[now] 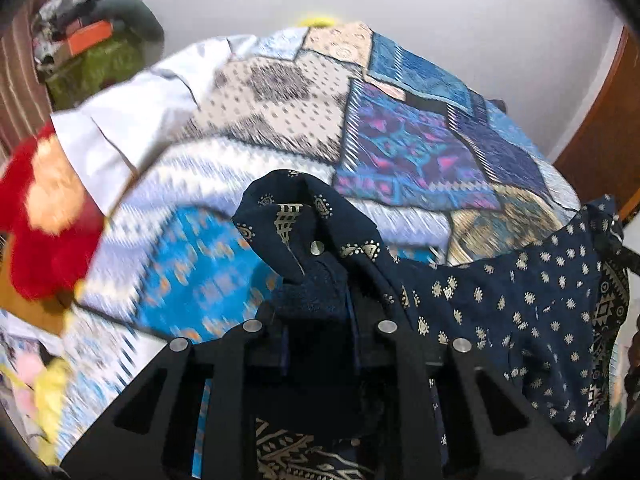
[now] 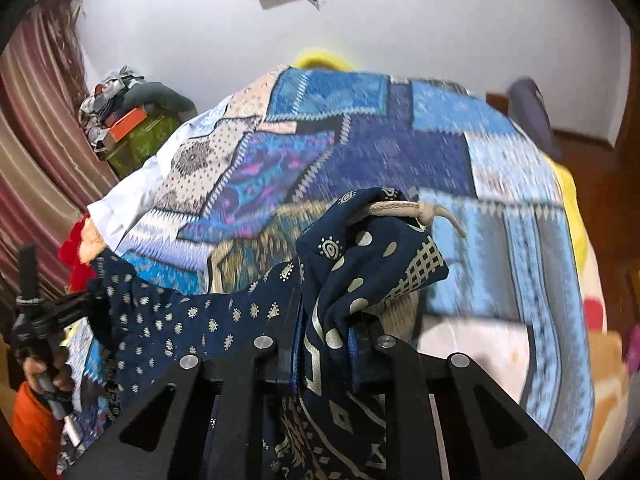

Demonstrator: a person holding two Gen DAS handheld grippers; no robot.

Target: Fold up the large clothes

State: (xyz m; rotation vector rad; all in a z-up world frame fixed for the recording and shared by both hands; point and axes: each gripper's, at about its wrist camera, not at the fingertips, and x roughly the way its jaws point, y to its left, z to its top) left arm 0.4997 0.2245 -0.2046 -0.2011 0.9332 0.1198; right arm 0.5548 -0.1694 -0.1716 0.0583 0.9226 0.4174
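Patchwork bedspread (image 1: 304, 92) | both claws clamp navy garment (image 1: 520, 312) | drawstring (image 2: 400, 207) only in right view

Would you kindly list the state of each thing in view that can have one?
Left gripper: shut on the garment.
Right gripper: shut on the garment.
Garment: navy, gold-printed, bunched at both grips, lifted and stretched between them above the bed.
Drawstring: knotted, end hanging free by the right grip.
Bedspread: patchwork, spread over the bed.
White cloth: lying loose at the bed's far left edge.
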